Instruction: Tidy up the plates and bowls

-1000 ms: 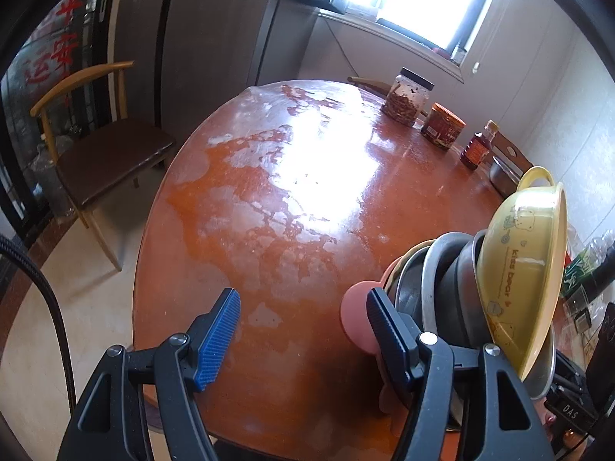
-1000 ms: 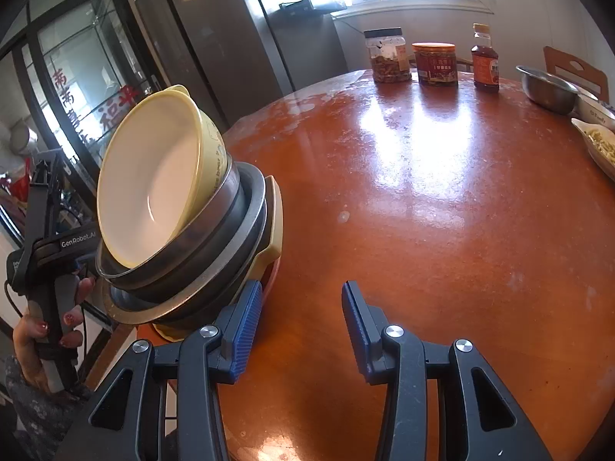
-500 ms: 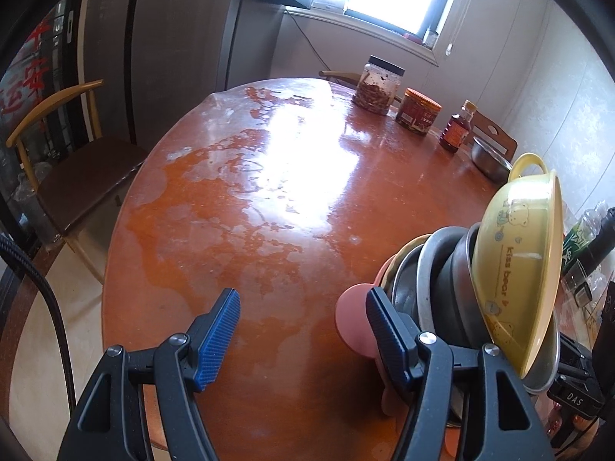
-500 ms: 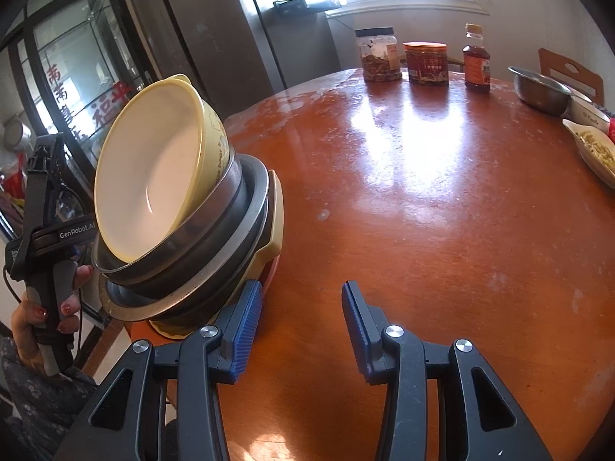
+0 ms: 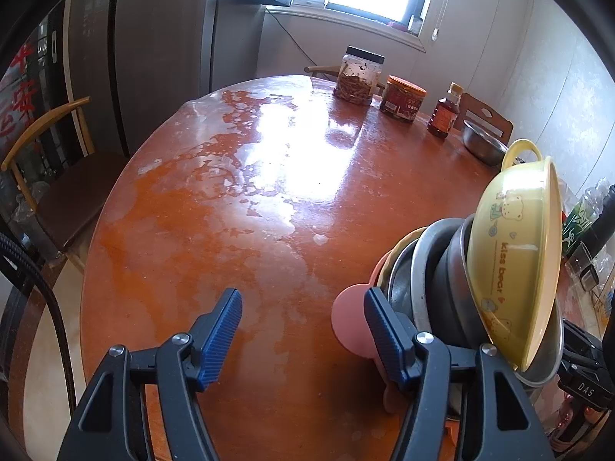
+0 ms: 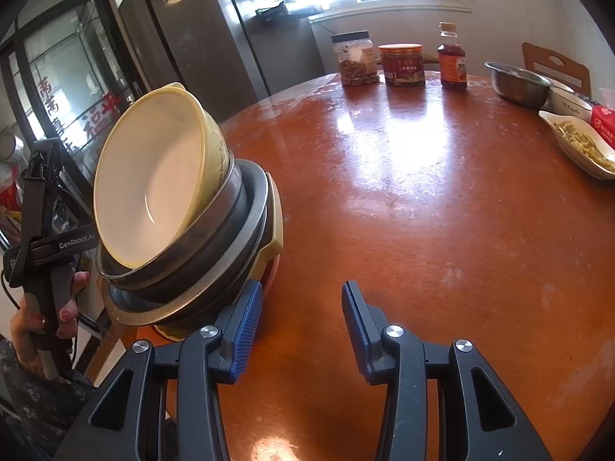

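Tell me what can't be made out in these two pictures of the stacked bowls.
- How the stack is held up: in both views its underside sits behind the tongs' fingers.
- Pink piece at the bottom: mostly covered by the metal bowls, so plate or lid is unclear.
- Jar labels: too small to read.
- Dish of food: cut off by the right wrist view's edge.

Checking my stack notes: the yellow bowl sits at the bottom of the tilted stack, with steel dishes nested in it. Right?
Not quite. The yellow bowl is at the top of the tilted stack, nested in the steel dishes beneath it, not under them. The right wrist view shows this clearly.
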`<state>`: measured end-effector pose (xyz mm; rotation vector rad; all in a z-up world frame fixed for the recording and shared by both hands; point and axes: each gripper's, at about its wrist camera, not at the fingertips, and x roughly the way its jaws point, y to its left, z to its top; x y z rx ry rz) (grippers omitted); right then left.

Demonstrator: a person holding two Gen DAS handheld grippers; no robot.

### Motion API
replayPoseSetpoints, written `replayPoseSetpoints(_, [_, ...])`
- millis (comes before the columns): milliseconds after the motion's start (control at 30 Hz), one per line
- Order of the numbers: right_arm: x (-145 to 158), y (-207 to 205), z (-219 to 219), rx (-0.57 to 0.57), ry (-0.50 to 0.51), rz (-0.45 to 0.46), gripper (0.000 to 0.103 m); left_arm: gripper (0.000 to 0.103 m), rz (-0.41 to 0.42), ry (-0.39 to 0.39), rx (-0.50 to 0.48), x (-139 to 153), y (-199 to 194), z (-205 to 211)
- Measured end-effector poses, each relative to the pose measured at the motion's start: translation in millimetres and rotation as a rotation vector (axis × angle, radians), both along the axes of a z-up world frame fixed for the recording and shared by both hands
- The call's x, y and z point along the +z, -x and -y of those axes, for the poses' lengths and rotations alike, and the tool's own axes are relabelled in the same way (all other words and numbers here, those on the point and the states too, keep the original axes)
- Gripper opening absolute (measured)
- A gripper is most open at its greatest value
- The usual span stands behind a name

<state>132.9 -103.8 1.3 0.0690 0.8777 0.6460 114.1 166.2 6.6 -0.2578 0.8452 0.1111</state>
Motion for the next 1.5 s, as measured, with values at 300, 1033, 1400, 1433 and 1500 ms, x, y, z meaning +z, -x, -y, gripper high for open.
replayPoseSetpoints(300, [2,2,17,-0.041,0.012,0.024,0.045,0.063,-0.008,-0.035,-0.039,3,-12,22])
replayPoseSetpoints(1033, [7,0,81,-0.174,0.011,0.04,0.044,0.064,-0.049,-0.107,-0.085,2,-37,85])
replayPoseSetpoints(1400, [29,23,92,-0.209,-0.002,0.101,0.063,0.066,-0.023,-0.149,-0.035,13,7,96])
replayPoseSetpoints(1433, [31,26,92,-0.21,-0.001,0.108,0.064,0.067,-0.016,-0.146,-0.036,14,12,97])
replayPoseSetpoints(1500, [34,31,91,-0.209,0.003,0.122,0.067,0.067,-0.003,-0.144,-0.031,17,22,98])
